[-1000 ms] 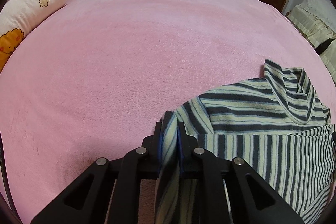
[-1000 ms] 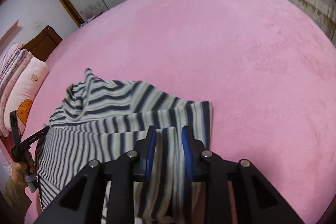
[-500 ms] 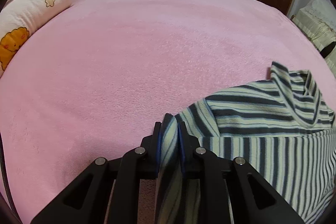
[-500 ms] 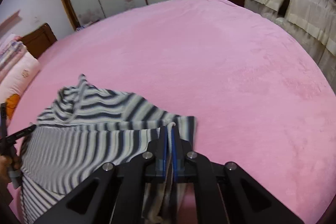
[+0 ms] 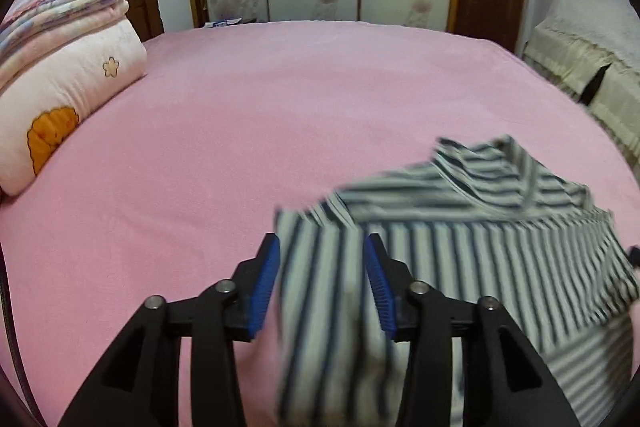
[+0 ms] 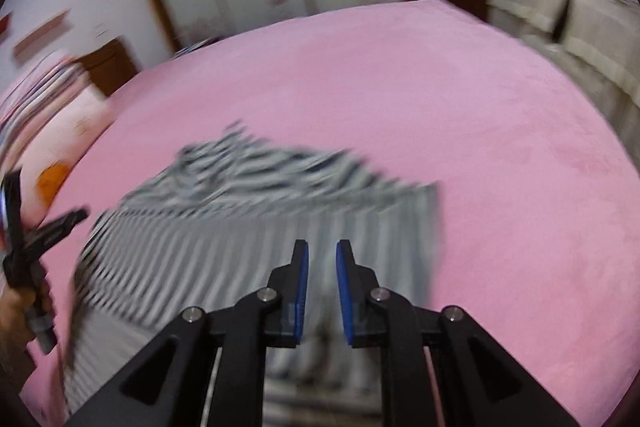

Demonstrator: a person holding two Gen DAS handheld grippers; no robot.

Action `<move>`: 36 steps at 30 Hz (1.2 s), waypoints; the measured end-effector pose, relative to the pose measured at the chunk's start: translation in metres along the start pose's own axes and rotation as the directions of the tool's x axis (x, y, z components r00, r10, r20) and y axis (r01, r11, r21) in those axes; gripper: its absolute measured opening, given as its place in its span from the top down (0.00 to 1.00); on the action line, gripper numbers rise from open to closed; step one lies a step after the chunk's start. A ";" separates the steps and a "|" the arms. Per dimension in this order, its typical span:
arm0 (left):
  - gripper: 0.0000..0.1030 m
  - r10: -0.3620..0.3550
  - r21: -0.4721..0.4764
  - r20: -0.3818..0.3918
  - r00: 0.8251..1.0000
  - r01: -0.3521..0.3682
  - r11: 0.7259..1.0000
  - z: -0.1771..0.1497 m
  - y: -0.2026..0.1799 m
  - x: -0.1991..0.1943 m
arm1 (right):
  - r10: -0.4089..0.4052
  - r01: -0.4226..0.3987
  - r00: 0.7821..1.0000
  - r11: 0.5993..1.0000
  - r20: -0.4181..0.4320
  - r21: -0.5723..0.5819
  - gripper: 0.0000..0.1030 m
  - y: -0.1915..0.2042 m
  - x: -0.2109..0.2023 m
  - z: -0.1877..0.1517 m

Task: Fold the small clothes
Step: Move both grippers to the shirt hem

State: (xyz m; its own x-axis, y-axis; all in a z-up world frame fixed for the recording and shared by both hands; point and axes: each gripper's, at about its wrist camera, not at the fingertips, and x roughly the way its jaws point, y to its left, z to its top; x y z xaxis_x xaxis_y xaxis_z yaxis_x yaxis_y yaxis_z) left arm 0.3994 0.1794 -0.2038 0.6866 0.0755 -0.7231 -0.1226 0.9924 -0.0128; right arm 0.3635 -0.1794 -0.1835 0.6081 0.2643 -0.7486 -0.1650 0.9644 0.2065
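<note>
Striped shirt [image 5: 460, 251] lies on pink bed [image 5: 240, 131]; left gripper [image 5: 322, 259] and right gripper [image 6: 322, 261] opening, pads clear of cloth.

Supporting surface: a bed [image 5: 248, 115] covered by a pink fleece sheet, smooth and largely bare. A striped garment [image 5: 480, 239], dark and pale bands, lies on the sheet in the near right area of the left wrist view, collar end toward the far side. A pink pillow [image 5: 60, 103] with an orange motif rests at the left edge, folded blankets [image 5: 60, 3] stacked on top.
</note>
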 end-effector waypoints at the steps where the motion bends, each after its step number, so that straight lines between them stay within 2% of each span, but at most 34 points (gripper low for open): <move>1: 0.58 -0.004 -0.009 -0.013 1.000 0.004 1.000 -0.008 -0.001 -0.001 | 0.002 -0.003 1.000 0.999 -0.016 -0.038 0.86 0.013 0.007 -0.008; 2: 0.58 -0.002 -0.016 -0.034 0.999 0.002 1.000 -0.017 -0.001 0.001 | -0.010 0.009 1.000 0.998 -0.025 -0.061 0.87 0.019 0.012 -0.013; 4: 0.58 0.030 -0.025 -0.096 0.995 -0.033 0.999 -0.035 0.003 0.016 | -0.097 0.092 0.994 0.991 -0.046 -0.100 0.87 0.022 0.028 -0.024; 5: 0.53 0.040 -0.035 -0.124 0.992 -0.044 0.998 -0.043 0.009 0.023 | -0.126 0.120 0.990 0.988 -0.060 -0.096 0.87 0.017 0.034 -0.028; 7: 0.48 0.009 -0.072 -0.127 0.992 -0.019 0.997 -0.053 0.019 0.029 | -0.167 0.163 0.983 0.985 -0.068 -0.063 0.94 -0.004 0.034 -0.033; 9: 0.46 -0.008 -0.095 -0.118 0.993 -0.003 0.995 -0.054 0.024 0.029 | -0.166 0.165 0.984 0.986 -0.065 -0.030 0.99 -0.021 0.027 -0.035; 12: 0.46 -0.022 -0.102 -0.120 0.992 0.010 0.995 -0.052 0.027 0.025 | -0.175 0.175 0.983 0.985 -0.055 -0.005 0.99 -0.035 0.010 -0.036; 15: 0.45 -0.024 -0.095 -0.119 0.993 0.012 0.995 -0.040 0.026 0.006 | -0.111 0.114 0.992 0.992 -0.053 0.056 0.96 -0.039 -0.015 -0.039; 16: 0.40 -0.023 -0.086 -0.117 0.993 0.012 0.996 -0.037 0.023 -0.001 | -0.093 0.096 0.995 0.993 -0.043 0.074 0.93 -0.037 -0.025 -0.041; 17: 0.31 -0.015 -0.075 -0.113 0.993 0.007 0.997 -0.036 0.021 -0.013 | -0.077 0.080 0.996 0.993 -0.032 0.087 0.93 -0.032 -0.036 -0.042; 19: 0.21 0.008 -0.055 -0.091 0.996 -0.013 0.998 -0.034 0.016 -0.042 | -0.041 0.041 0.999 0.995 -0.001 0.093 0.93 -0.021 -0.062 -0.046; 23: 0.11 0.015 -0.031 -0.046 0.999 -0.016 0.999 -0.038 0.006 -0.112 | -0.027 0.024 0.998 0.999 0.059 0.046 0.91 0.008 -0.111 -0.056; 27: 0.07 -0.022 -0.050 -0.018 1.000 0.021 0.999 -0.048 0.004 -0.176 | 0.011 -0.014 0.995 0.999 0.097 0.031 0.78 0.032 -0.165 -0.066; 31: 0.01 -0.024 -0.065 0.023 0.999 0.025 0.998 -0.062 0.007 -0.235 | 0.011 -0.009 0.987 1.000 0.161 -0.011 0.63 0.053 -0.212 -0.080; 36: 0.01 -0.013 -0.068 0.048 0.999 0.016 0.998 -0.091 0.009 -0.297 | 0.028 -0.021 0.980 0.999 0.199 -0.040 0.59 0.069 -0.260 -0.110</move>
State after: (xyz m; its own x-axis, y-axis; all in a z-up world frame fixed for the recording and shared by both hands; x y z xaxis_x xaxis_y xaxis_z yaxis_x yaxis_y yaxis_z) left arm 0.1294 0.1574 -0.0522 0.7217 0.0671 -0.6889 -0.1599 0.9845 -0.0717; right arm 0.1091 -0.1813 -0.0438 0.7458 0.2857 -0.6018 -0.2083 0.9581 0.1968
